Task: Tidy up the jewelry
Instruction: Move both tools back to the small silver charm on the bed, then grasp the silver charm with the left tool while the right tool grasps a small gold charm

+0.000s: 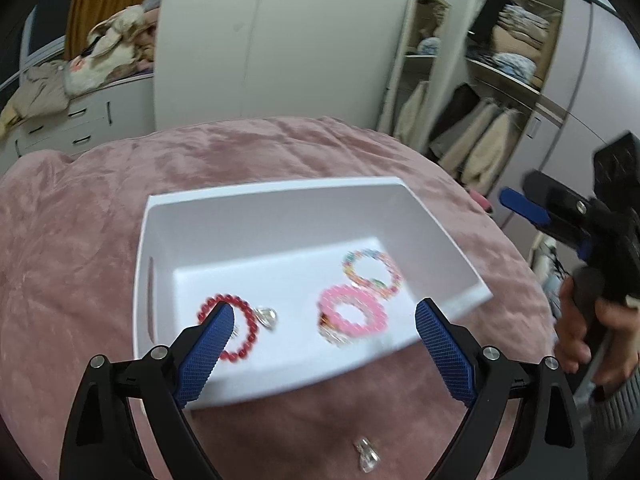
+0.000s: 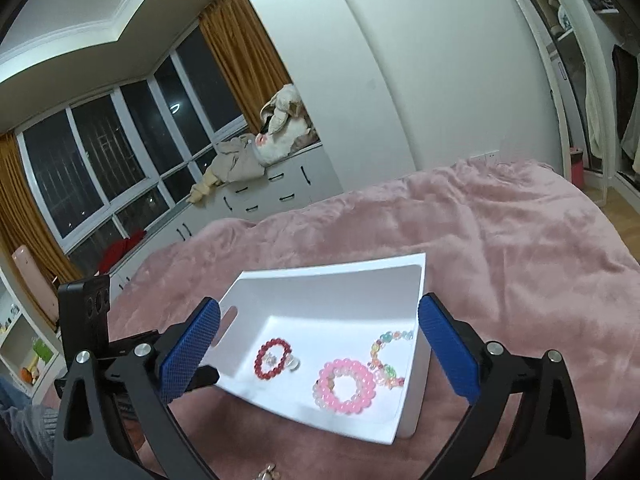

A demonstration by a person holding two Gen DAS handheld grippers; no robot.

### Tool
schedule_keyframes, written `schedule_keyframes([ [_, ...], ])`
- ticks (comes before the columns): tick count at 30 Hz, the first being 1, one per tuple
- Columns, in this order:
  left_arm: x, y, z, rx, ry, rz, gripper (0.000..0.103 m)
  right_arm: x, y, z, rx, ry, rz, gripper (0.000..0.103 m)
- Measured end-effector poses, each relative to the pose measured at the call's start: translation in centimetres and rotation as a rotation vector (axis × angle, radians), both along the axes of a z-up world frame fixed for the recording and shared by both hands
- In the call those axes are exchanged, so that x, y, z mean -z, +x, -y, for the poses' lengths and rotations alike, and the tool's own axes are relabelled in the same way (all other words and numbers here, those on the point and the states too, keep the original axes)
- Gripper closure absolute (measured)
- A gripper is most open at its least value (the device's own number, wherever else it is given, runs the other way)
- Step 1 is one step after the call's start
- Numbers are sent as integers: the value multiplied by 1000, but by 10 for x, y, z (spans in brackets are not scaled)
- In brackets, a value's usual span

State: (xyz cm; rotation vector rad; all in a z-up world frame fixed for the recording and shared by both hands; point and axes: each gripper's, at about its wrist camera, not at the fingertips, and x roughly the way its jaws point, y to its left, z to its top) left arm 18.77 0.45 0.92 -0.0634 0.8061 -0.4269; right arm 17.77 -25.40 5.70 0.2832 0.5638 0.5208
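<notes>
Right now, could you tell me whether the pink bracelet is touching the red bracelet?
Apart. The right wrist view shows bare white tray floor between the pink bracelet and the red bracelet.

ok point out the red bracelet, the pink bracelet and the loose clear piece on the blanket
red bracelet (image 2: pixel 274 360): right wrist view, on its beaded ring, left edge.
pink bracelet (image 2: pixel 346 385): right wrist view, on its beaded ring, lower part.
clear piece (image 1: pixel 366 454): left wrist view, on its middle, outside the white box.
</notes>
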Motion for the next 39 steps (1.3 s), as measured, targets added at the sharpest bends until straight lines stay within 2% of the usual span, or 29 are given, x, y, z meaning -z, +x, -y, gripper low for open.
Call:
schedule_keyframes([
  [8, 16, -45, 14, 87, 8, -23, 10, 4, -25, -9, -42, -47, -12, 5],
  [11, 33, -59, 18, 115, 21, -52, 10, 12, -33, -13, -70, -68, -35, 5],
  [15, 72, -70, 24, 134, 53, -134, 10, 22, -38, -18, -120, -72, -81, 5],
  [19, 104, -72, 28, 122, 81, -207, 25, 30, -45, -25, -202, -69, -114, 5],
  [22, 117, -73, 32, 121, 103, -226, 32, 36, -47, -26, -201, -66, -130, 9],
  [24, 122, -71, 34, 115, 121, -228, 44, 42, -45, -26, -195, -58, -156, 14],
  [26, 122, -67, 32, 109, 114, -236, 62, 46, -44, -26, -200, -65, -169, 18],
  [29, 118, -64, 28, 111, 88, -247, 74, 50, -46, -32, -234, -68, -186, 26],
  [34, 111, -68, 22, 116, 100, -232, 79, 64, -50, -53, -356, -144, -227, 51],
  [39, 107, -69, 12, 100, 86, -228, 81, 94, -59, -85, -487, -293, -298, 56],
])
